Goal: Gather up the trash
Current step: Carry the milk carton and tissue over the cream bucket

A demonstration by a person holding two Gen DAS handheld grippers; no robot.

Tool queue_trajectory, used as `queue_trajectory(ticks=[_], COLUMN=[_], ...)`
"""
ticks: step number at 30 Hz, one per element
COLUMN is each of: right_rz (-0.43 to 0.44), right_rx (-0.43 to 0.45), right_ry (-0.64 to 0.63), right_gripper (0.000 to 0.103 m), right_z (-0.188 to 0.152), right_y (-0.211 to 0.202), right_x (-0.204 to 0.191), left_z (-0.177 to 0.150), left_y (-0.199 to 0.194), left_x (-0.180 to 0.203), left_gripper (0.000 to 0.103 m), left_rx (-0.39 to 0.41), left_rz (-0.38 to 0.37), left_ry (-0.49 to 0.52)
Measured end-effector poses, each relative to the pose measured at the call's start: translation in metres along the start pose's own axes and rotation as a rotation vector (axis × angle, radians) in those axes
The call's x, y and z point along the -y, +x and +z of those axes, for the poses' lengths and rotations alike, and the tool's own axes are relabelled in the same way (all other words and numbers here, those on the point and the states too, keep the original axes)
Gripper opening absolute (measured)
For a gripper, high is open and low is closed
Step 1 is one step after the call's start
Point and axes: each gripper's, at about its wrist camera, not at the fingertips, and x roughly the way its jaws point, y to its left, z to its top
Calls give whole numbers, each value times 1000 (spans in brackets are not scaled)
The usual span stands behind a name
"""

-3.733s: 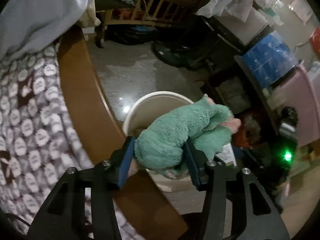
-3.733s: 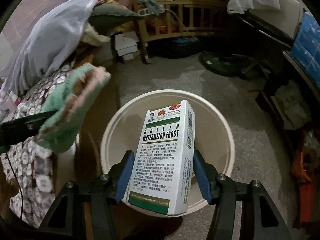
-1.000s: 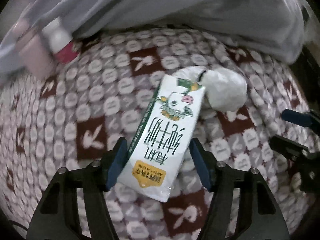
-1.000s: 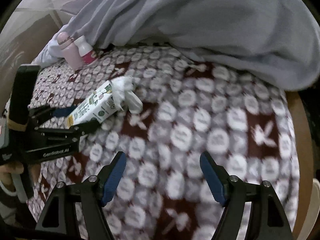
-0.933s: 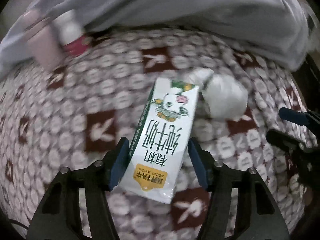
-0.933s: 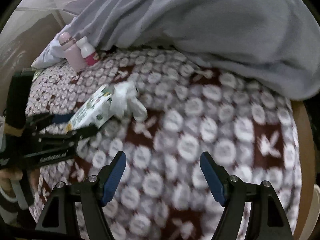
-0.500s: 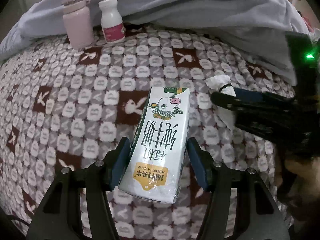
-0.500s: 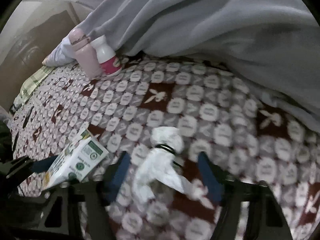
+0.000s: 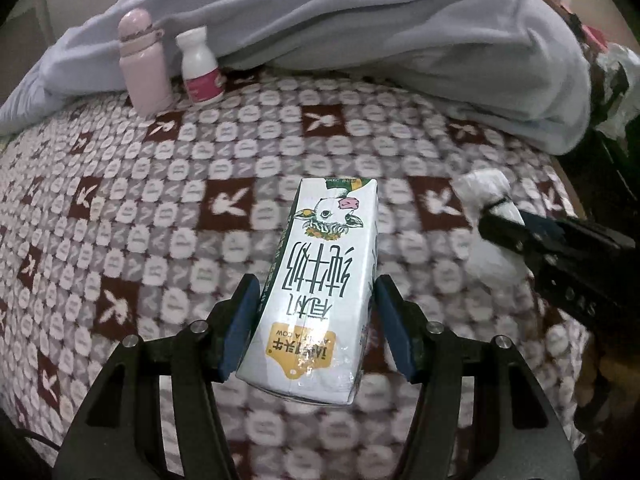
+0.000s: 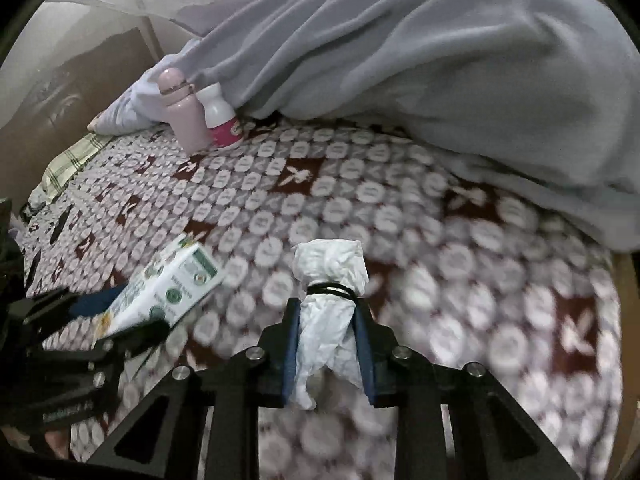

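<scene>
The tissue bundle [image 10: 328,312] is soft and thin, so it could slip out of the right tool [image 10: 326,344] if the squeeze is weak. That tool is closing on it now, low in the middle of the right view. The milk carton [image 9: 320,284] could slide too, since only its lower end is pinched. The left tool [image 9: 316,320] grips it in the lower middle of the left view, above the patterned blanket [image 9: 160,200] on the bed
</scene>
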Motion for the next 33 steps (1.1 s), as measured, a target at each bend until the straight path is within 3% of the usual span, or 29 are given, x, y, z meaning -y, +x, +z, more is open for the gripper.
queue_trajectory(ticks=[12, 33], right_rz=[-74, -246], right_rx=[47, 94], right_ry=[72, 246], right_gripper=[25, 25], right_z=[-73, -151], right_y=[-92, -196], right_x=[39, 152], left_z=[-27, -40], left_y=[-33, -52], left_x=[86, 248], left_gripper=[58, 57], left_rx=[33, 27], left_rz=[-79, -221], left_ry=[89, 292])
